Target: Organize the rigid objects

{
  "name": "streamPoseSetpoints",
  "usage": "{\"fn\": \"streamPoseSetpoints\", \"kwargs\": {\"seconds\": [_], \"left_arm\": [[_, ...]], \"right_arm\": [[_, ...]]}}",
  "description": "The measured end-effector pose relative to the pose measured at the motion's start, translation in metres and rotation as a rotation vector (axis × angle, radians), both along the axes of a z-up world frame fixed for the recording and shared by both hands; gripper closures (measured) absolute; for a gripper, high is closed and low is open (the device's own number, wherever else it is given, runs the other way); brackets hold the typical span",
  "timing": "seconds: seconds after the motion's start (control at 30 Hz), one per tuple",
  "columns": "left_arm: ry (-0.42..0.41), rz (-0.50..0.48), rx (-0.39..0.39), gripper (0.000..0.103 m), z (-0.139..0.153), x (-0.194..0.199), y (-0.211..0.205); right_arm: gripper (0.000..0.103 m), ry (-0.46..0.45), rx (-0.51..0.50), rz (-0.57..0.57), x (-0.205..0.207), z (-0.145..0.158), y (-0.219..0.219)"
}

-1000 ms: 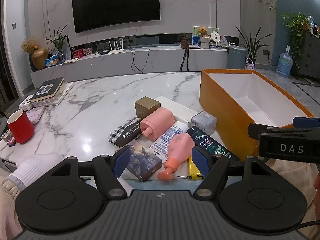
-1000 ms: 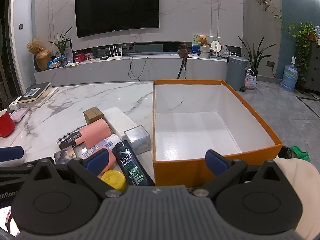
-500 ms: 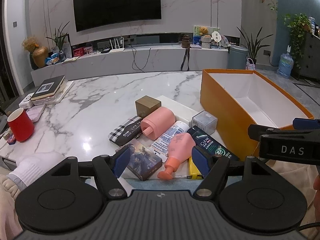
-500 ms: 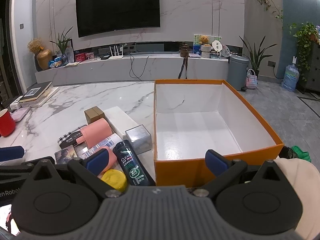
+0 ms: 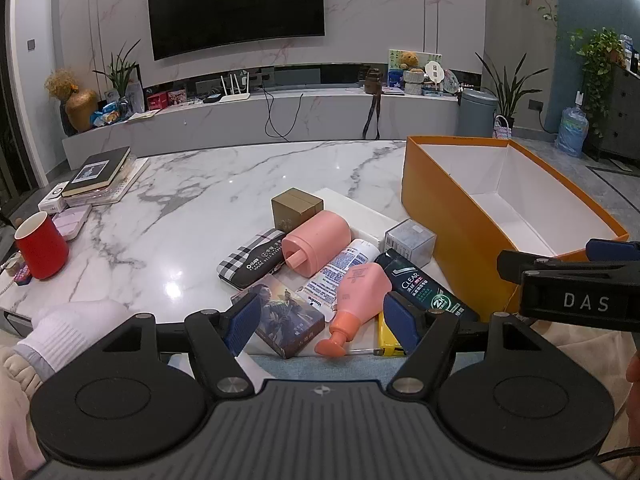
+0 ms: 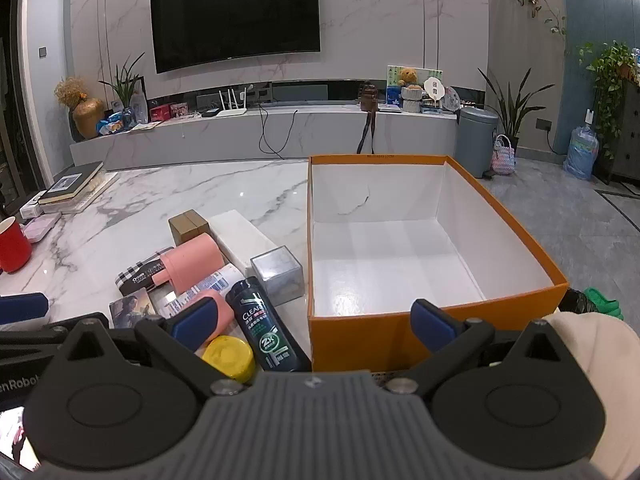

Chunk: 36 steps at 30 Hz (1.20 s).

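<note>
While holding nothing, the left gripper [image 5: 322, 320] and right gripper [image 6: 314, 318] gape wide near the orange box [image 6: 436, 322].

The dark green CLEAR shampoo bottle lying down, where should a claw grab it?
Probably across the middle of the shampoo bottle, coming down from above. It lies flat with long, straight sides; the clear cube box crowds its cap end and the yellow lid sits beside its bottom.

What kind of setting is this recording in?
Most likely a home living room: a wall-mounted TV above a long marble media console, potted houseplants, and a marble table in the foreground.
</note>
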<state>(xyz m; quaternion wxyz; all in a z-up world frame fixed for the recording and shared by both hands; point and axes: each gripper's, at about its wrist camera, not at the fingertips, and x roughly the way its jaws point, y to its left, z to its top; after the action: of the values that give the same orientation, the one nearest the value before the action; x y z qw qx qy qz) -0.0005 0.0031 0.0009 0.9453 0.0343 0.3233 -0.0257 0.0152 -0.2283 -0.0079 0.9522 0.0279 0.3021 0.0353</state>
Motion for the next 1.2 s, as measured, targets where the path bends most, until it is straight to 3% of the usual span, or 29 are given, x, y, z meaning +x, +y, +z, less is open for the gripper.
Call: {"fn": "streamPoseSetpoints", "kwargs": {"seconds": [0.57,0.8,0.97,1.07,1.1,1.2], "left_arm": [[0.035,-0.006,-0.043,0.022,-0.007,0.002,0.005],[0.131,-0.005,-0.132,0.037,-0.016,0.013,0.021],[0.194,-0.054,-0.185,0.051,-0.020,0.024,0.032],[0.230,-0.096,-0.189,0.056,-0.021,0.034,0.039],[0.243,-0.106,-0.188,0.059,-0.022,0.037,0.041],[0.277,-0.147,-0.172,0.059,-0.022,0.050,0.046]], "right_arm": [[0.002,0.020,0.002,0.010,0.003,-0.004,0.003],[0.003,0.040,0.006,0.078,0.010,-0.012,0.014],[0.010,0.038,-0.029,0.167,0.012,-0.016,0.032],[0.023,0.013,-0.084,0.222,0.009,-0.014,0.045],[0.032,0.019,-0.089,0.250,0.009,-0.015,0.049],[0.033,0.053,-0.091,0.295,0.013,-0.018,0.059]]}}
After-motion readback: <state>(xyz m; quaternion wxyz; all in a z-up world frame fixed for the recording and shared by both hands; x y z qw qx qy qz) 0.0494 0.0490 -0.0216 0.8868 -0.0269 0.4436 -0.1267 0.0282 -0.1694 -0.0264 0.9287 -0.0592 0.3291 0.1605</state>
